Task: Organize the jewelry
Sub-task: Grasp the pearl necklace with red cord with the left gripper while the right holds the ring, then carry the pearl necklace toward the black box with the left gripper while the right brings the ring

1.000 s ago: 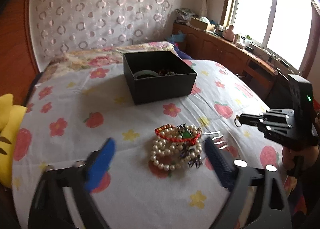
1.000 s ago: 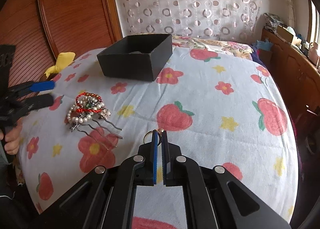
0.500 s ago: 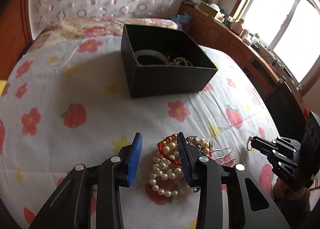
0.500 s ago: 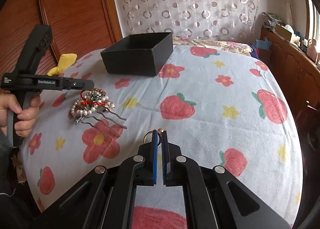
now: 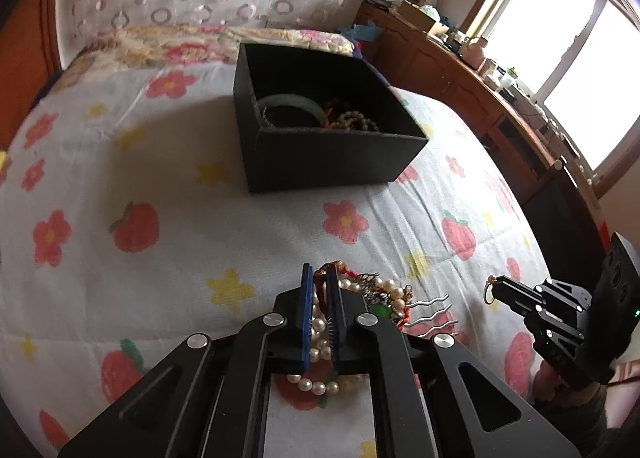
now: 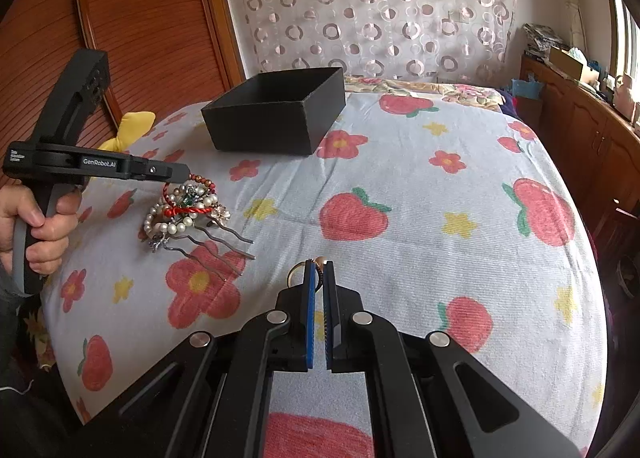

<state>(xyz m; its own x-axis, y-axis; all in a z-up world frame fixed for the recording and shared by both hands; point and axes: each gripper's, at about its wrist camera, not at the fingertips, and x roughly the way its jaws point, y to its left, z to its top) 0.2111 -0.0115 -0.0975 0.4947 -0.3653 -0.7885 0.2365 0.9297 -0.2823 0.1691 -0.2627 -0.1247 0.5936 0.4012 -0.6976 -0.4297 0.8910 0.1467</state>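
Left wrist view only: black box (image 5: pixel 328 154) interior, green bangle (image 5: pixel 290 102), beads (image 5: pixel 356 120).

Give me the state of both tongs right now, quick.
Left tongs: just closed, shut on the red beaded cord bracelet in the jewelry pile.
Right tongs: shut on a small gold ring.

Right gripper (image 6: pixel 319 264) is clamped on a gold ring (image 6: pixel 297 274), the band poking out left of its blue pads, above the strawberry-print bedspread (image 6: pixel 420 194). Over on the left, a hand (image 6: pixel 38 226) grips the left gripper (image 6: pixel 185 175), whose tip has just pinched shut on a beaded red bracelet (image 6: pixel 202 182) at the top of the jewelry pile (image 6: pixel 186 210). Pearls, red cord and a wavy-pronged hair comb (image 6: pixel 218 244) lie tangled there. An open black box (image 6: pixel 276 114) sits beyond the pile.
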